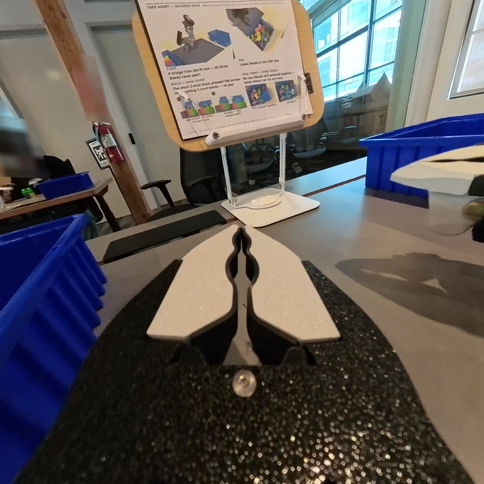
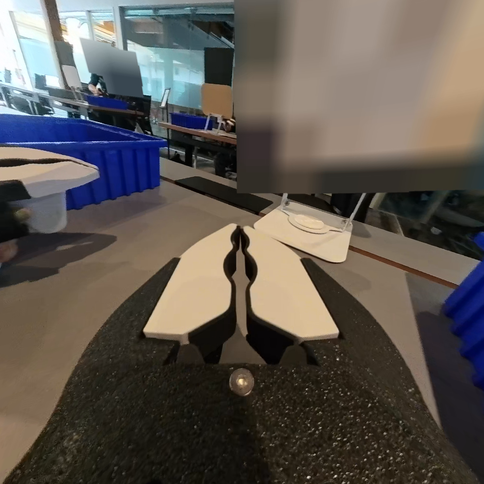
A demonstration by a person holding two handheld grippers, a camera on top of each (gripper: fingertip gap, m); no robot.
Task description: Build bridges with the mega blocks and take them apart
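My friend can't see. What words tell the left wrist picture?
Closed white tongs, holding nothing, hover over a grey table. Ahead, a white stand holds a wooden board with an instruction sheet. Blue bins sit at the left and far right.

Left tool (image 1: 241,230) closed, right tool (image 2: 240,230) closed — empty

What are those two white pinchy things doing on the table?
A person holds one pair of tongs in each hand over a grey table. The left tongs and the right tongs are both shut and hold nothing. A blue bin sits at the left, another at the right, and a sheet on a stand is in front. No blocks are out on this table.
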